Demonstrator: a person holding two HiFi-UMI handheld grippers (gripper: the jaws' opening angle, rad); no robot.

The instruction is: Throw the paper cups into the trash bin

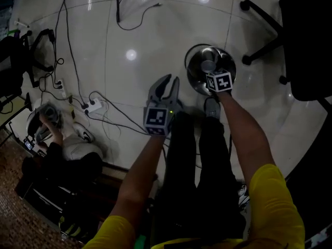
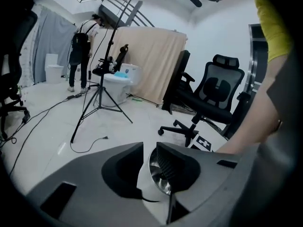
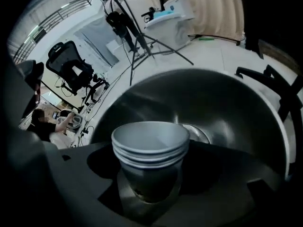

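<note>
A stack of white paper cups [image 3: 150, 143] is nested together and stands upright between my right gripper's jaws. My right gripper [image 3: 149, 176] is shut on the stack and holds it over the mouth of the round metal trash bin [image 3: 227, 108]. In the head view the bin [image 1: 196, 75] stands on the glossy floor just ahead of my feet, with the cups [image 1: 208, 66] and right gripper [image 1: 211, 78] above it. My left gripper [image 1: 166, 87] hangs left of the bin, open, with nothing in it. Through its jaws [image 2: 149, 167] I see a slice of the bin's rim [image 2: 159, 176].
A black office chair [image 1: 290, 30] stands at the far right. Cables [image 1: 67, 61] and a power strip [image 1: 93, 107] run over the floor at the left, near a seated person [image 1: 62, 144]. A tripod [image 2: 102, 96] and another chair [image 2: 213, 93] stand further off.
</note>
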